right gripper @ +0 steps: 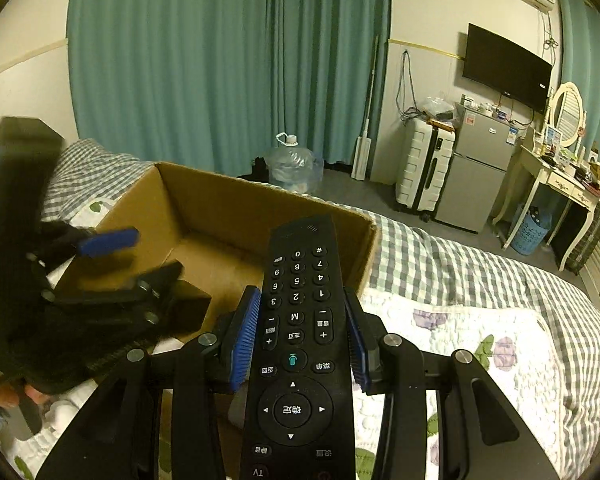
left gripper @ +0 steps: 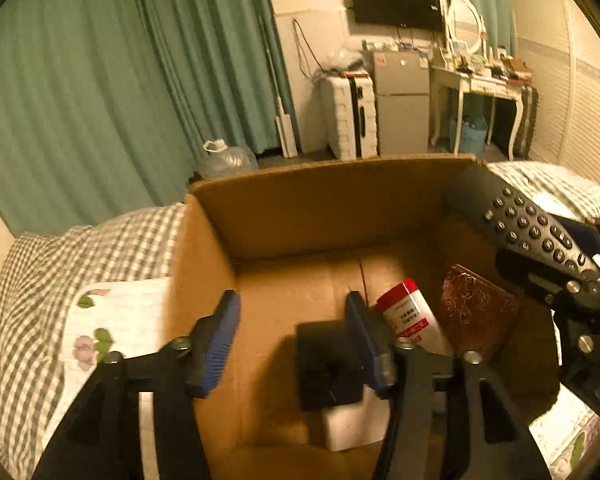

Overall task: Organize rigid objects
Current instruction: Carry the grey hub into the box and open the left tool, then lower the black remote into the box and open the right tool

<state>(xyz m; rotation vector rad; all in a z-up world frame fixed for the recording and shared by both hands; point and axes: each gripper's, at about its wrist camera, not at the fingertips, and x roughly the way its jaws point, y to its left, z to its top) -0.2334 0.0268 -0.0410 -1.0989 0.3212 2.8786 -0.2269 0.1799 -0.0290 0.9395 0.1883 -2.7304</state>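
Observation:
An open cardboard box [left gripper: 324, 204] stands on the bed; it also shows in the right wrist view [right gripper: 228, 204]. Inside lie a white bottle with a red cap [left gripper: 410, 314], a brown patterned card [left gripper: 476, 312], a black block [left gripper: 326, 368] and a white block [left gripper: 350, 424]. My left gripper [left gripper: 292, 332] is open above the box's near left part, holding nothing. My right gripper [right gripper: 302, 332] is shut on a black remote control [right gripper: 300, 344], held above the box's right edge. The remote shows in the left wrist view [left gripper: 528, 224] at the right.
The bed has a green checked cover [right gripper: 460, 264] and a white floral quilt [right gripper: 460, 344]. Beyond it are teal curtains [right gripper: 220, 60], a water jug [right gripper: 292, 160], a white suitcase [right gripper: 424, 176], a small fridge [right gripper: 476, 176] and a dressing table [right gripper: 556, 180].

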